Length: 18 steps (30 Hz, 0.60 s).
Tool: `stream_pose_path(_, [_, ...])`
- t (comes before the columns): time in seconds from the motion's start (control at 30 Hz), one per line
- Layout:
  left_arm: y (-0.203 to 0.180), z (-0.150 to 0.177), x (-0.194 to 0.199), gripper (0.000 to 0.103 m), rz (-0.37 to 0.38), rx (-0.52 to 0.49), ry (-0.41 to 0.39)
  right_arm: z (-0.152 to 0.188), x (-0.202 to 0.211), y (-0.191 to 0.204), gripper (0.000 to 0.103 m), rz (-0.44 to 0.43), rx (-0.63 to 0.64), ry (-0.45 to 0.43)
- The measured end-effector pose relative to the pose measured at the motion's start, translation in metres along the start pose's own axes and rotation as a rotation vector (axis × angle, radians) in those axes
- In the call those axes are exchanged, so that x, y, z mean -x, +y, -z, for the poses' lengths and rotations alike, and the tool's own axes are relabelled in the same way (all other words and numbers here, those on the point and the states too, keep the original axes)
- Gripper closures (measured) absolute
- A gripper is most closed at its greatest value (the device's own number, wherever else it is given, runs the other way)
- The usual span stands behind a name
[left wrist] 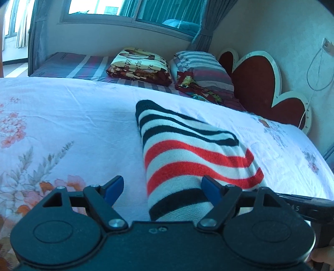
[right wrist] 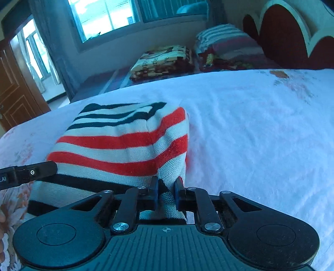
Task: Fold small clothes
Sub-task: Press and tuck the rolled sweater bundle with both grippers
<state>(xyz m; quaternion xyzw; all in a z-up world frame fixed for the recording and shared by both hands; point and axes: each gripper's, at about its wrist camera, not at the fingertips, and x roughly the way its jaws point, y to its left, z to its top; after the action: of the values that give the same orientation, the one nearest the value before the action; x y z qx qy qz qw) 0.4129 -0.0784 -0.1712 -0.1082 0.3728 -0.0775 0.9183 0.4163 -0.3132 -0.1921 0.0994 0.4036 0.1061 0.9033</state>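
Note:
A folded knit garment (left wrist: pixel 194 154) with white, red and black stripes lies on the white floral bedsheet (left wrist: pixel 73 125). My left gripper (left wrist: pixel 162 187) stands open at the garment's near left corner. Its right blue pad (left wrist: pixel 210 188) rests over the cloth, while the left pad (left wrist: pixel 113 187) is off it above the sheet. In the right wrist view my right gripper (right wrist: pixel 166 185) is shut on the near right corner of the garment (right wrist: pixel 125 141), with cloth bunched between the pads. Part of the left gripper (right wrist: pixel 29 173) shows at the left edge.
A folded printed blanket (left wrist: pixel 139 64) and striped pillows (left wrist: pixel 200 66) lie at the far side of the bed. A red heart-shaped headboard (left wrist: pixel 256 83) stands at the right. A window (left wrist: pixel 125 10) and curtains are behind. A brown door (right wrist: pixel 12 87) is at the left.

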Motion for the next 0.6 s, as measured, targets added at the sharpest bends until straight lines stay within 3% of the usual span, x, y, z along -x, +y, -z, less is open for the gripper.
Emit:
stream_pose_path(0.1, [0.002, -0.001, -0.003, 0.022, -0.007, -0.002, 0.005, -0.01, 0.003, -0.006, 0.084, -0.054, -0.055, 0.029])
stream_pose_path(0.23, [0.006, -0.009, -0.003, 0.021, -0.003, 0.002, 0.006, -0.028, 0.012, -0.019, 0.06, -0.112, -0.145, -0.002])
stream_pose_path(0.6, [0.01, -0.028, -0.032, 0.021, -0.023, 0.022, 0.016, -0.073, -0.049, -0.032, 0.058, -0.122, -0.25, 0.047])
